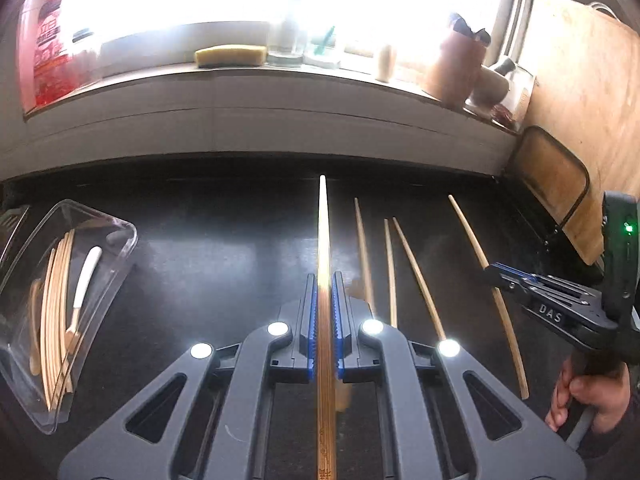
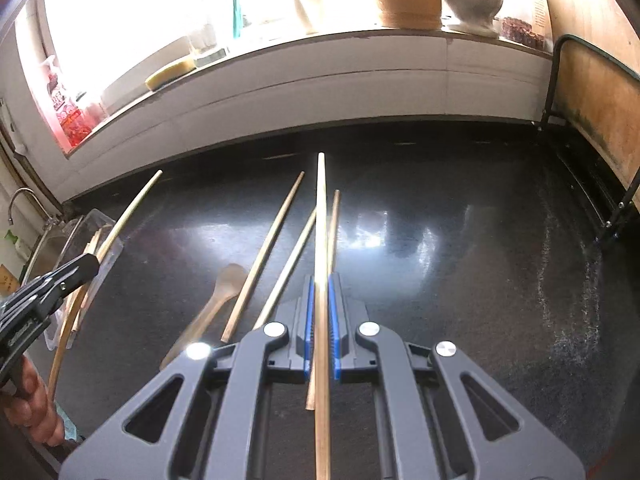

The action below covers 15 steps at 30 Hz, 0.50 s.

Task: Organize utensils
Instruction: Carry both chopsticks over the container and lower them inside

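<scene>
Wooden spoon (image 2: 208, 312) only in right view; clear tray (image 1: 116, 232) contents left.

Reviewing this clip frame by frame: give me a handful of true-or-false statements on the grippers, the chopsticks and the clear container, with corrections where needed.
1. The left gripper is shut on a chopstick. True.
2. The right gripper is open and empty. False: it is shut on its own chopstick.
3. The clear container has nothing in it. False: it holds several wooden sticks and a white-handled utensil.
4. Loose chopsticks lie on the dark counter. True.
5. A wooden spoon lies on the counter. True.
</scene>
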Each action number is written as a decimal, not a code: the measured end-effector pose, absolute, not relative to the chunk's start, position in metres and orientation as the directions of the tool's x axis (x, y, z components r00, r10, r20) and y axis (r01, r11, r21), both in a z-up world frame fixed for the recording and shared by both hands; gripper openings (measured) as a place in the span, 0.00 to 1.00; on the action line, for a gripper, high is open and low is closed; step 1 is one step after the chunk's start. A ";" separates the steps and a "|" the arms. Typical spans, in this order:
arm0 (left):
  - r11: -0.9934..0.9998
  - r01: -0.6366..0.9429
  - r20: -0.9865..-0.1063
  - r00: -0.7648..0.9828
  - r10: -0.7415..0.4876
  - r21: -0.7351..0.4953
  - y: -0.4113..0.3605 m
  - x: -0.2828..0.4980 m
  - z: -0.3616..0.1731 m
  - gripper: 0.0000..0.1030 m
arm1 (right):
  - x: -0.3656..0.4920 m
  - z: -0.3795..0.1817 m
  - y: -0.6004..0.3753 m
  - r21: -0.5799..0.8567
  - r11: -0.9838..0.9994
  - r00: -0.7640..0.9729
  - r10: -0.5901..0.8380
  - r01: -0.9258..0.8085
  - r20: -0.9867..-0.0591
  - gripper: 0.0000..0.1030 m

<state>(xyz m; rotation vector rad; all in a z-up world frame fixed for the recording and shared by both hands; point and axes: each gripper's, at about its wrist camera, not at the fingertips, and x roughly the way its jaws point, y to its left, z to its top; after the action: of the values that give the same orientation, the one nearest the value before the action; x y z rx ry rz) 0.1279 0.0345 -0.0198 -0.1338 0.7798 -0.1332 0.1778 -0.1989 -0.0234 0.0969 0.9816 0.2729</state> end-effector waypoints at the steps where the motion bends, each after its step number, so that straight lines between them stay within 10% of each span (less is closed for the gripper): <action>1: 0.984 0.062 -0.691 0.705 -0.160 -0.165 0.037 0.128 -0.019 0.06 | 0.177 -0.022 -0.196 0.207 0.960 0.523 0.278 -0.190 -0.806 0.08; 15: 0.988 -0.064 -0.705 0.707 -0.055 -0.141 0.099 0.109 -0.011 0.06 | 0.172 0.009 -0.125 0.243 0.914 0.492 0.382 -0.324 -0.782 0.08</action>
<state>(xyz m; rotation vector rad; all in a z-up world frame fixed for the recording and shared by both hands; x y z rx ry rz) 0.1086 0.0989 -0.0110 -0.1590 0.7868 0.0050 0.1715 -0.1253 0.0085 0.0666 0.9658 0.4287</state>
